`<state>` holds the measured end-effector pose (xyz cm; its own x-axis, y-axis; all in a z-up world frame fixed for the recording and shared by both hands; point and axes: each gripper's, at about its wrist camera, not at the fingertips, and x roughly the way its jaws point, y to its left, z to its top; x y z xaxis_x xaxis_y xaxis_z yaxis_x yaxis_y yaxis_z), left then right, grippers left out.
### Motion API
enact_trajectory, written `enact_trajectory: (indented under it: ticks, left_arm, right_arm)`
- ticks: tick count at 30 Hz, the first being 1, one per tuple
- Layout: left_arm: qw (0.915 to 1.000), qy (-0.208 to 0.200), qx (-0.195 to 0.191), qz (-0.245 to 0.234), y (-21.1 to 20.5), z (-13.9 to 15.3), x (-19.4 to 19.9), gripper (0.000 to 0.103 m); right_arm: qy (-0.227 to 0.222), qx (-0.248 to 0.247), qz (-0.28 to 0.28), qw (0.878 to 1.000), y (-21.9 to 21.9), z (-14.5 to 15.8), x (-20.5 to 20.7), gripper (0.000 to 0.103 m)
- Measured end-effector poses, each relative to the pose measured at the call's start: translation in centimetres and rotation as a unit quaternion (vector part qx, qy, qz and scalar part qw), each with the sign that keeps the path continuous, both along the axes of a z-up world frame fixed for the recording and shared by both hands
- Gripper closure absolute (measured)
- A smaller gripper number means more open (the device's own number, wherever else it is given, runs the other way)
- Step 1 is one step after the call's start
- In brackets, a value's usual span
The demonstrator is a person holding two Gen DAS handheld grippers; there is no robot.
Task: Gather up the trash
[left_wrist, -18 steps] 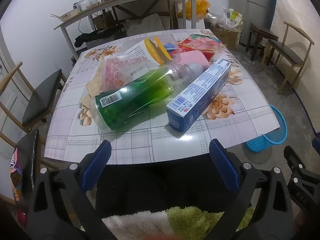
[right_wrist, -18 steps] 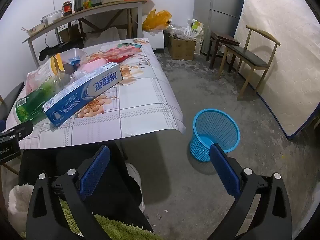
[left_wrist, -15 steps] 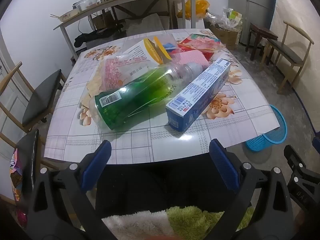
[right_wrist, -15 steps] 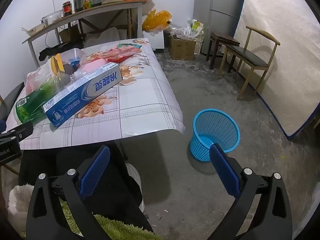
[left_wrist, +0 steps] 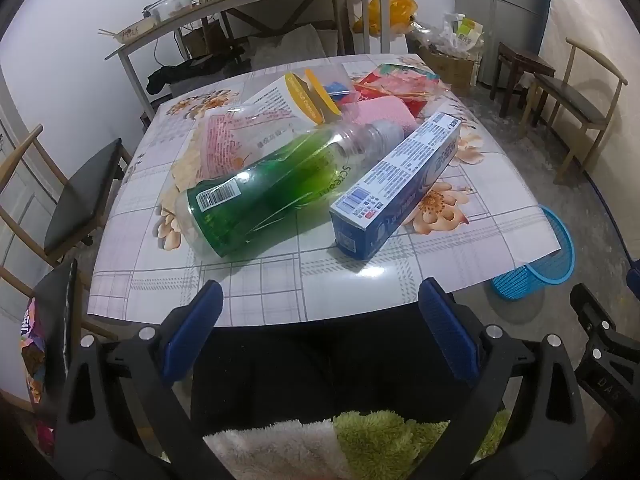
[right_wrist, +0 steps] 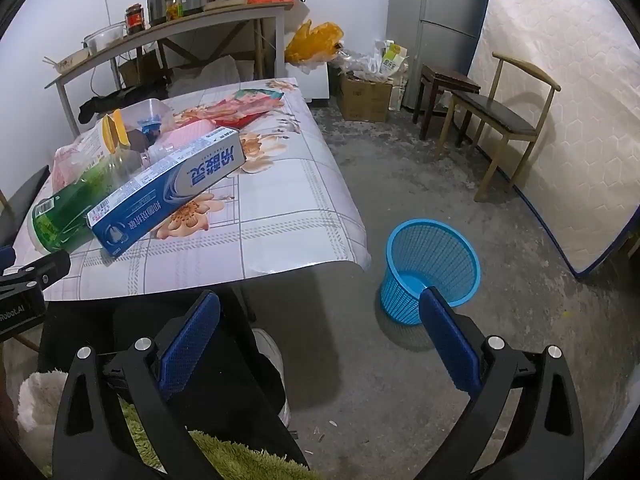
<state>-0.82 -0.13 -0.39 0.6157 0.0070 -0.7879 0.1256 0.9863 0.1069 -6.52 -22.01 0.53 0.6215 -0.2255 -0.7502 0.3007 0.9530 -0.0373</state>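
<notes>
— Tablecloth first: what lies ahead of the left gripper [left_wrist: 318, 304]?

— Floral, checked cloth over the table [left_wrist: 280, 280], whose near edge sits just past the fingertips. From left to right beyond them: a green bottle [left_wrist: 272, 188] on its side, then a blue toothpaste box [left_wrist: 400, 188] touching it, with pink packets and a yellow-lidded carton piled behind.

— Are the jaws holding anything?

— No, both spread fully wide and empty, here and on the right gripper [right_wrist: 320, 304].

— And ahead of the right one?

— Table corner beyond its left finger, bare concrete floor [right_wrist: 400, 168] between the fingers, and a blue mesh basket [right_wrist: 430, 264] just past the right fingertip, standing clear of the table edge. Farther right stand a wooden chair [right_wrist: 508, 120] and a leaning mattress [right_wrist: 560, 80].
</notes>
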Motion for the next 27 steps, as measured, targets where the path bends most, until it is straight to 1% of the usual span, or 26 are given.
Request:
enact_trajectory:
  ticks: [1,3,17,27]
  left_arm:
    - [1.0,0.004,0.002,-0.007,-0.1,-0.1,0.7,0.009]
    - [1.0,0.006,0.001,-0.007,0.0,-0.1,0.8,0.009]
    - [0.9999,0.009,0.002,-0.008,0.2,-0.5,0.5,0.009]
    - [0.9999,0.014,0.004,-0.007,0.2,-1.4,0.5,0.009]
  right_arm:
    - [-0.001,0.001,0.0,1.0,0.0,0.0,0.0,0.006]
    - [0.0,-0.001,0.0,1.0,0.0,-0.1,0.0,0.006]
    - [-0.001,0.002,0.0,1.0,-0.1,0.0,0.0,0.006]
    - [0.002,0.004,0.0,1.0,-0.1,-0.2,0.3,0.006]
